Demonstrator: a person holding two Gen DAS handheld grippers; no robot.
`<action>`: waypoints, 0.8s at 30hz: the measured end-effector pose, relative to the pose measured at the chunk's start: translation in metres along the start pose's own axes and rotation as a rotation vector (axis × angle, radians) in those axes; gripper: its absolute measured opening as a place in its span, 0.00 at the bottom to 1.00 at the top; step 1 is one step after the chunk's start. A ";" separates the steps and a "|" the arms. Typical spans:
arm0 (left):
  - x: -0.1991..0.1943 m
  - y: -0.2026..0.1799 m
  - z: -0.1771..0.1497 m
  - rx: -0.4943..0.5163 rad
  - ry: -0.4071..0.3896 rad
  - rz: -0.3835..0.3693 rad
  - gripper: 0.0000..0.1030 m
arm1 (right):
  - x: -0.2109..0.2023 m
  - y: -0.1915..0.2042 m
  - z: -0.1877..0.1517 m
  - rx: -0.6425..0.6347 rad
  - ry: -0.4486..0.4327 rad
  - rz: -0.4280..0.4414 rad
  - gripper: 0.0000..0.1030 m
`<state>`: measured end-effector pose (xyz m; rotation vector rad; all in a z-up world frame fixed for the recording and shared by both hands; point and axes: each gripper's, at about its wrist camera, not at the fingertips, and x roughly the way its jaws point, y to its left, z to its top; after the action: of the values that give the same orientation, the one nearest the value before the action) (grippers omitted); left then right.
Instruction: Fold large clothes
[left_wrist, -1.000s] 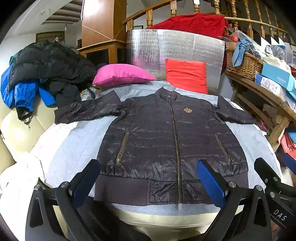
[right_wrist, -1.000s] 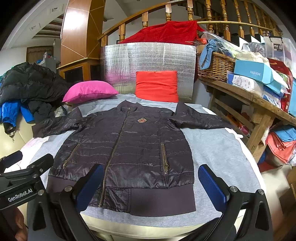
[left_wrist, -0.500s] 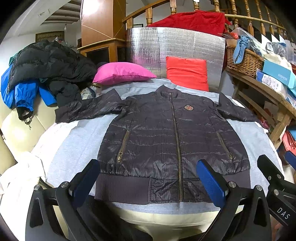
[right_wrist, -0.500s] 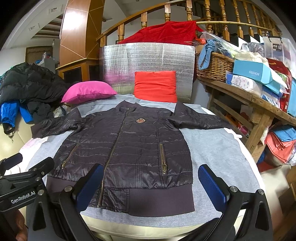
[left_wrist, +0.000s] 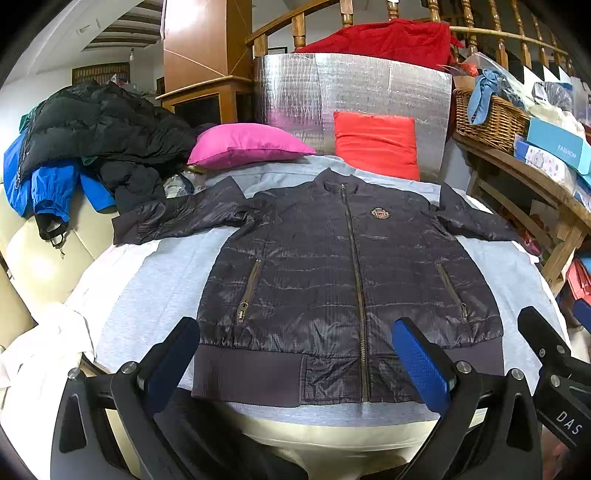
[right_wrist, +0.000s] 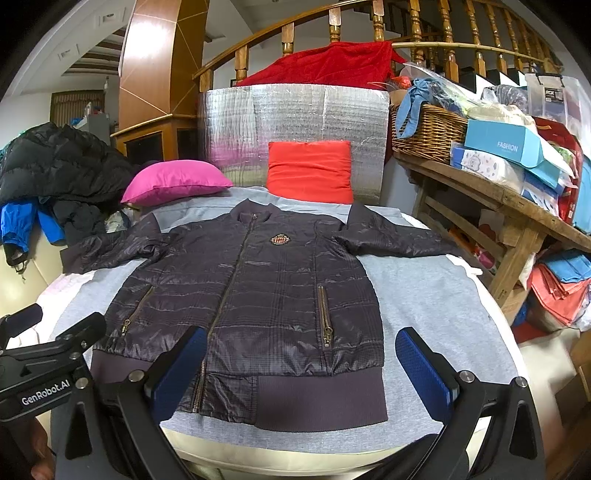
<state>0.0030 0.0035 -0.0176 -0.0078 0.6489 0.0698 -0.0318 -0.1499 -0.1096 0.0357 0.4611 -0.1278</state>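
Note:
A dark quilted zip jacket (left_wrist: 351, 280) lies flat and face up on a grey sheet (left_wrist: 155, 280), zipped, both sleeves spread out sideways. It also shows in the right wrist view (right_wrist: 258, 291). My left gripper (left_wrist: 295, 354) is open and empty, hovering at the jacket's hem near its left half. My right gripper (right_wrist: 301, 362) is open and empty, hovering at the hem near its right half. The right gripper shows at the left view's right edge (left_wrist: 546, 358); the left gripper shows at the right view's left edge (right_wrist: 55, 343).
A pink pillow (left_wrist: 247, 144) and a red pillow (left_wrist: 375, 144) sit at the bed's far end against a silver foil panel (left_wrist: 351, 88). Black and blue coats (left_wrist: 85, 136) pile at the left. A wooden shelf (right_wrist: 491, 199) with a basket (right_wrist: 428, 129) and boxes stands right.
Both grippers have drifted slightly back and down; the jacket sits a little lower and farther in both views. The jacket has not moved and both grippers stay open.

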 end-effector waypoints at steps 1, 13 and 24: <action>0.000 0.000 0.000 0.001 0.001 0.003 1.00 | 0.000 0.000 0.000 0.001 -0.001 0.000 1.00; 0.000 -0.001 -0.001 0.005 0.007 0.013 1.00 | 0.000 -0.003 -0.001 0.008 0.002 -0.003 1.00; 0.000 0.000 -0.001 0.006 0.009 0.018 1.00 | -0.001 -0.003 -0.002 0.008 0.002 -0.006 1.00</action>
<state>0.0024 0.0035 -0.0190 0.0037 0.6585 0.0854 -0.0335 -0.1524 -0.1107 0.0425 0.4627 -0.1356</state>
